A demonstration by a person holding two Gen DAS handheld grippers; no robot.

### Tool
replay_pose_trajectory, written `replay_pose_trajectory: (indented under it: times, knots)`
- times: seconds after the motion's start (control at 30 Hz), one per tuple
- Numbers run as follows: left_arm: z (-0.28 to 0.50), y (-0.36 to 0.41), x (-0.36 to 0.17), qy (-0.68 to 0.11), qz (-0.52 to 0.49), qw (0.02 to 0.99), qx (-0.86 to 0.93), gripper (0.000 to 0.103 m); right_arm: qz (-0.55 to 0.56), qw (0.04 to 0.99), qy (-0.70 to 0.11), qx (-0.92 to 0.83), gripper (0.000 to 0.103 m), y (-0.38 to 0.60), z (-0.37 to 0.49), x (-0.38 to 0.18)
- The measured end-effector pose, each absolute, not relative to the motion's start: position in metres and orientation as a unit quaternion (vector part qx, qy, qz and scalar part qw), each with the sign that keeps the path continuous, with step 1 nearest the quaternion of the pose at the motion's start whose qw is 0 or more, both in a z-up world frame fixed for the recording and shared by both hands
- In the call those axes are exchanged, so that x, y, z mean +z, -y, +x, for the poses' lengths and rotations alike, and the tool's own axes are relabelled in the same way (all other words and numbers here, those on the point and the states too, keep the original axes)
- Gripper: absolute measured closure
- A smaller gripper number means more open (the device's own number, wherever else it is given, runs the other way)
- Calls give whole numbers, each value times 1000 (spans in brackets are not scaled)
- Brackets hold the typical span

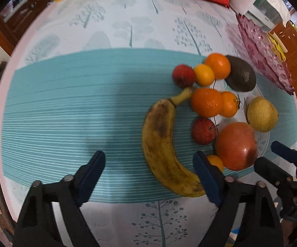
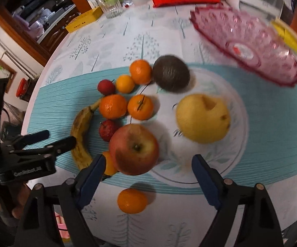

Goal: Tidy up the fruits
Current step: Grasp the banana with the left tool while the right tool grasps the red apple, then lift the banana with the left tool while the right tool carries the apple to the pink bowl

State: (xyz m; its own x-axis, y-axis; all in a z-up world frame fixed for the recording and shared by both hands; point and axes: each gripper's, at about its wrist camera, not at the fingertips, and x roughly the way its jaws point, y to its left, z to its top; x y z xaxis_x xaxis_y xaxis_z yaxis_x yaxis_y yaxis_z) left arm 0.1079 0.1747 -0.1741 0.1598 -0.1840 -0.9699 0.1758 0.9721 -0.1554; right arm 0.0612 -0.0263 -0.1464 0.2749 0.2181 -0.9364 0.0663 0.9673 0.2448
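- "GenRobot.AI" is printed in pale letters on the black body of the left hand-held gripper (image 2: 45, 142).
- "DAS" shows on the right hand-held gripper (image 1: 280, 160), partly cut off.

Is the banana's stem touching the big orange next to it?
Touching. The right wrist view shows the banana stem tip pressed against the orange with no gap; the left wrist view agrees.

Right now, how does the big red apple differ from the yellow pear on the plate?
The big red apple is red-orange with a dark patch, while the yellow pear is pale yellow. The apple sits at the white plate's left rim, next to the banana; the pear lies well inside the plate. The apple lies just ahead of the right gripper; the pear lies farther off. Both are large, round, and ungripped.
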Motion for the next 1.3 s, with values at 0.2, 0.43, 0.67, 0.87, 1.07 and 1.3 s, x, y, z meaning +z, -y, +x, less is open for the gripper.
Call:
replay_pose_trajectory:
  times: [0.2,0.43,0.67,0.87,1.07,1.3]
  knots:
    - [109,-170,-188,-646,-12,751,-134,27,151,781,-604,50,17,22,67,-162]
    - [116,-159,-198,-658,-4,740,-139,59,187,767,-611,51,20,22,74,-177]
    - [121,-150,-201,-663,9,739,-123,62,224,752,-617,62,35,22,77,-189]
    - [124,-145,-202,-662,18,740,-116,64,215,756,-616,58,35,20,76,-188]
    - [118,-158,-195,-652,10,750,-113,67,195,765,-611,52,36,14,76,-185]
    - [110,-173,-182,-637,12,763,-110,69,186,781,-595,50,36,17,72,-168]
